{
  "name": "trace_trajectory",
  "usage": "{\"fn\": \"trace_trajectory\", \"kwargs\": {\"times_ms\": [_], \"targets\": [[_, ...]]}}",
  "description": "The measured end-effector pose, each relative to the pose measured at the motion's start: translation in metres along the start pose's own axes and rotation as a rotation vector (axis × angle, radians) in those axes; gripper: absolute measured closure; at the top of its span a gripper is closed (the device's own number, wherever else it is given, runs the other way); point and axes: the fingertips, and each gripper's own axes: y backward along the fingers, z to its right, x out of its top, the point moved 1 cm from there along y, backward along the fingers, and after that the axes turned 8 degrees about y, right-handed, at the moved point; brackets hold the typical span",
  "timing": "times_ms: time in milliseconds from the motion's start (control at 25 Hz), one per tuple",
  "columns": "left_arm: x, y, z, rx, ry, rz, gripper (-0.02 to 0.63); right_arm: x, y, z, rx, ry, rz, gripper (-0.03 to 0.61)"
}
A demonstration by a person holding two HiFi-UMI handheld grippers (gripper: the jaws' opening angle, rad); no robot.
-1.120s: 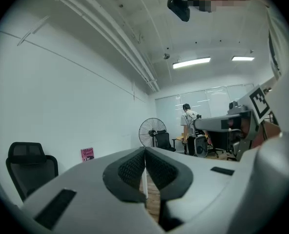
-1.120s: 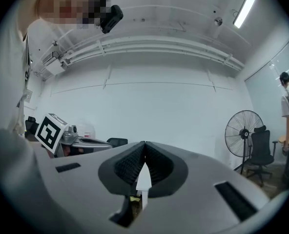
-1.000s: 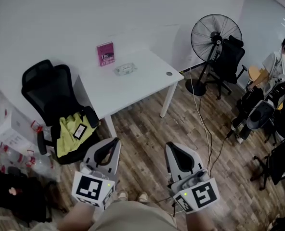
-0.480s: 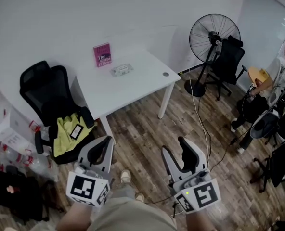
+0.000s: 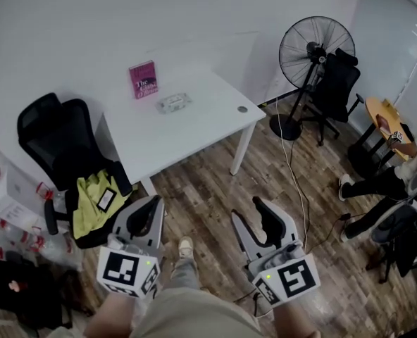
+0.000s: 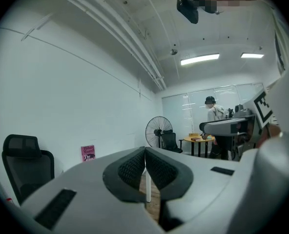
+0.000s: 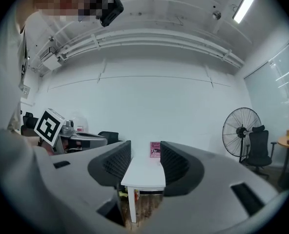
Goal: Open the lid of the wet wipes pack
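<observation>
Clearly unstarted: the pale flat plastic wet wipes pack [image 5: 175, 103] lies untouched on the white tabletop [image 5: 201, 129], well ahead of the empty, pinched-together left gripper [image 5: 152, 204] and the wide right gripper [image 5: 249, 212], now closing on nothing.

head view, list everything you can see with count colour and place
table: 1, white, upper middle
wipes pack: 1, pale, on the table
book: 1, pink, upright at the table's back
chair: 1, black, left of the table
cloth: 1, yellow, on that chair's seat
fan: 1, black, right of the table
second chair: 1, black, behind the fan
round table: 1, orange-brown, far right
cable: 1, pale, on the floor
other person: 1, dark legs, right edge
left gripper: 1, grey, jaws together, empty
right gripper: 1, grey, jaws closing, nothing between
shoe: 1, pale, between the grippers
</observation>
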Motion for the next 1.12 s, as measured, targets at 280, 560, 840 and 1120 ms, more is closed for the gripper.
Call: {"fn": "trace_trajectory", "kwargs": {"times_ms": [280,560,840,1120], "targets": [[-0.001,-0.081,-0.047,-0.009,0.001,-0.040,0.592,-0.021,-0.088,0.048,0.004,0.016,-0.056,0.377],[0.004,-0.168,-0.108,-0.016,-0.016,-0.092,0.592,-0.034,-0.193,0.091,0.022,0.035,-0.116,0.388],[0.010,-0.247,-0.175,-0.047,-0.097,-0.147,0.592,-0.044,-0.308,0.121,0.051,0.023,-0.151,0.391],[0.012,-0.307,-0.214,-0.028,-0.092,-0.161,0.592,-0.065,-0.387,0.152,0.094,0.072,-0.208,0.391]]}}
